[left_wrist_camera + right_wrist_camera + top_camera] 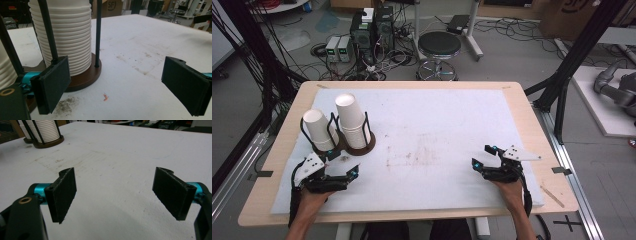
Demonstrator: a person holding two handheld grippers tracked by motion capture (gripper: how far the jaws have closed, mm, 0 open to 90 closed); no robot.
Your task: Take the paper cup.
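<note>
Two stacks of white paper cups stand upside down in brown-based wire holders at the table's left: one stack (318,130) nearer the edge, the other stack (351,120) beside it. In the left gripper view the ribbed right-hand stack (66,32) rises close ahead on its brown base (86,77). My left gripper (343,167) rests on the white mat just in front of the holders, jaws wide apart and empty (115,87). At the front right of the mat my right gripper (482,156) lies open with nothing between its jaws (115,195); the cup holders (45,132) show far off.
A white foam mat (432,130) covers most of the wooden table (532,125), with smudges near its middle. A small pink scrap (105,97) and some dark crumbs (65,105) lie near the holder base. A stool (439,50), computers and cables stand on the floor beyond.
</note>
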